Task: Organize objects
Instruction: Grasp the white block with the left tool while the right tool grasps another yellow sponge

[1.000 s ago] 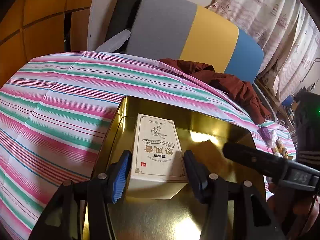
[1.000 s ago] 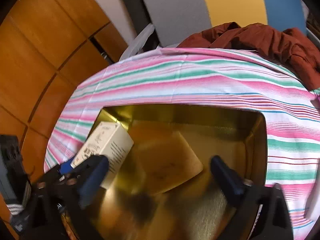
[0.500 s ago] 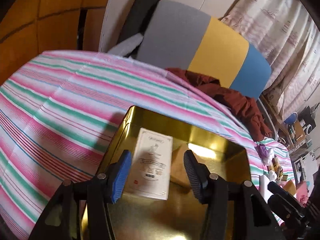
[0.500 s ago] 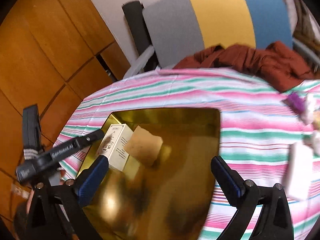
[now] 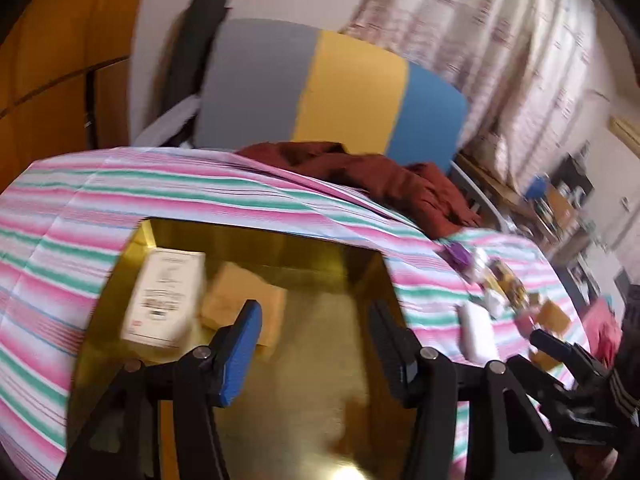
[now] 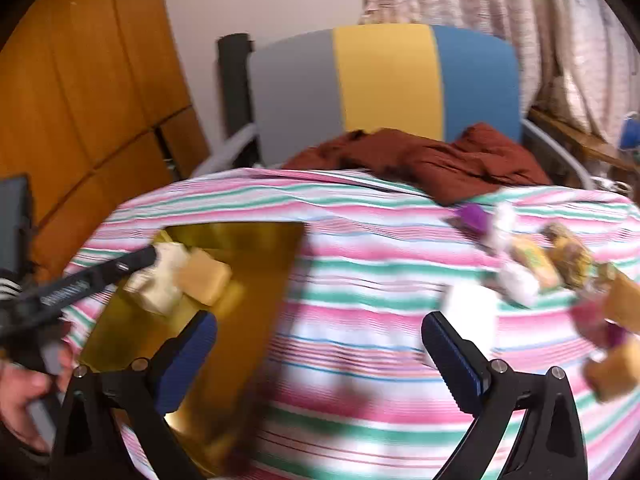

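Note:
A white printed box point(image 5: 164, 300) lies flat in the far left corner of the gold metal tray point(image 5: 312, 248), and the shiny floor mirrors it. My left gripper point(image 5: 316, 352) hovers over the tray's middle, to the right of the box, open with nothing between its fingers. In the right wrist view the tray point(image 6: 248, 264) and the box point(image 6: 160, 280) are at the left. My right gripper point(image 6: 322, 360) hangs open and empty over the striped cloth, right of the tray. One of the left gripper's fingers point(image 6: 100, 276) crosses in front of the box.
Several loose items lie on the striped tablecloth point(image 6: 360, 240) at the right: a purple piece point(image 6: 474, 216), yellow snack packs point(image 6: 532, 260), a white box point(image 6: 468, 308). A dark red garment point(image 6: 440, 156) lies at the far edge before a grey, yellow and blue chair point(image 6: 384, 80).
The box, earlier between the left fingers, now lies apart in the tray; the left gripper has drawn back and to the right. The right gripper swung right, off the tray.

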Motion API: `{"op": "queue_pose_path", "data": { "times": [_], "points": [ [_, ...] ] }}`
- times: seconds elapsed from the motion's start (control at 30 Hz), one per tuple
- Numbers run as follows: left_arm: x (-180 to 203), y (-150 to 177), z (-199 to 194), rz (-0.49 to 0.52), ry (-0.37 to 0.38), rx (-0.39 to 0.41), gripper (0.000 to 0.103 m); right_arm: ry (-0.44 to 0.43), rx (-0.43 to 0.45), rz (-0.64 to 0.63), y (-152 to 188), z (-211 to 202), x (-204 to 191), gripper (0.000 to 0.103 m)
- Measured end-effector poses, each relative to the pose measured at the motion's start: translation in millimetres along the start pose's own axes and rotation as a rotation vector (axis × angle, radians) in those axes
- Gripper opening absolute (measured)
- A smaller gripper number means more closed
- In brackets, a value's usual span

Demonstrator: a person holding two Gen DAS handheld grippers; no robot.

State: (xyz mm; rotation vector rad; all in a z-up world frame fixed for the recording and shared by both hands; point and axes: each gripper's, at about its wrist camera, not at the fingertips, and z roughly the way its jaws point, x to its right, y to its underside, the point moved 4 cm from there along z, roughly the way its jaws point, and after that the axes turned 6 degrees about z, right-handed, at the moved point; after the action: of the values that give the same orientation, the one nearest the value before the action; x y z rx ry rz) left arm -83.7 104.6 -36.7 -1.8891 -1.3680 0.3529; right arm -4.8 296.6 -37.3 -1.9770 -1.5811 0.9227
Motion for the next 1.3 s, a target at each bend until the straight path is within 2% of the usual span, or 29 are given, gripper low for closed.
{"op": "queue_pose_path", "data": {
  "times": [0.03, 0.07, 0.13, 0.23, 0.3, 0.33, 0.4, 0.47, 0.67, 0.73, 0.8, 0.87, 0.97, 1.0, 1.03, 1.3],
  "points": [
    [9, 0, 0, 0.016, 0.011, -0.001, 0.056, 0.02, -0.002, 0.013, 3, -3, 11, 0.103],
    [22, 0, 0, 0.039, 0.027, 0.001, 0.056, 0.062, -0.001, 0.054, 11, -10, 39, 0.103],
    [41, 1, 1, 0.066, 0.056, -0.004, 0.056, 0.077, 0.001, 0.068, 14, -13, 49, 0.103],
    [69, 4, 5, 0.088, 0.097, -0.025, 0.056, 0.152, 0.015, 0.127, 24, -27, 89, 0.103],
    [89, 8, 10, 0.096, 0.131, -0.056, 0.056, 0.239, 0.051, 0.187, 31, -41, 129, 0.103],
    [96, 10, 11, 0.099, 0.144, -0.07, 0.056, 0.239, 0.051, 0.187, 31, -41, 129, 0.103],
    [114, 14, 14, 0.112, 0.175, -0.088, 0.056, 0.306, 0.082, 0.241, 35, -53, 160, 0.103],
    [131, 18, 15, 0.146, 0.181, -0.096, 0.056, 0.362, 0.114, 0.304, 39, -64, 191, 0.103],
    [170, 29, 22, 0.234, 0.202, -0.136, 0.056, 0.461, 0.18, 0.407, 47, -80, 259, 0.103],
    [180, 31, 24, 0.258, 0.204, -0.148, 0.056, 0.455, 0.168, 0.428, 50, -73, 279, 0.102],
    [190, 34, 30, 0.271, 0.204, -0.166, 0.056, 0.397, 0.154, 0.433, 52, -62, 294, 0.101],
    [198, 38, 38, 0.271, 0.213, -0.19, 0.056, 0.393, 0.149, 0.43, 53, -57, 297, 0.097],
    [209, 43, 52, 0.282, 0.21, -0.217, 0.056, 0.397, 0.122, 0.437, 59, -47, 306, 0.077],
    [211, 44, 56, 0.291, 0.207, -0.222, 0.056, 0.396, 0.114, 0.444, 62, -44, 307, 0.064],
    [215, 46, 62, 0.303, 0.198, -0.23, 0.056, 0.396, 0.114, 0.444, 62, -44, 307, 0.06],
    [238, 50, 114, 0.364, 0.149, -0.296, 0.056, 0.381, 0.147, 0.458, 68, -44, 294, 0.057]
  ]
}}
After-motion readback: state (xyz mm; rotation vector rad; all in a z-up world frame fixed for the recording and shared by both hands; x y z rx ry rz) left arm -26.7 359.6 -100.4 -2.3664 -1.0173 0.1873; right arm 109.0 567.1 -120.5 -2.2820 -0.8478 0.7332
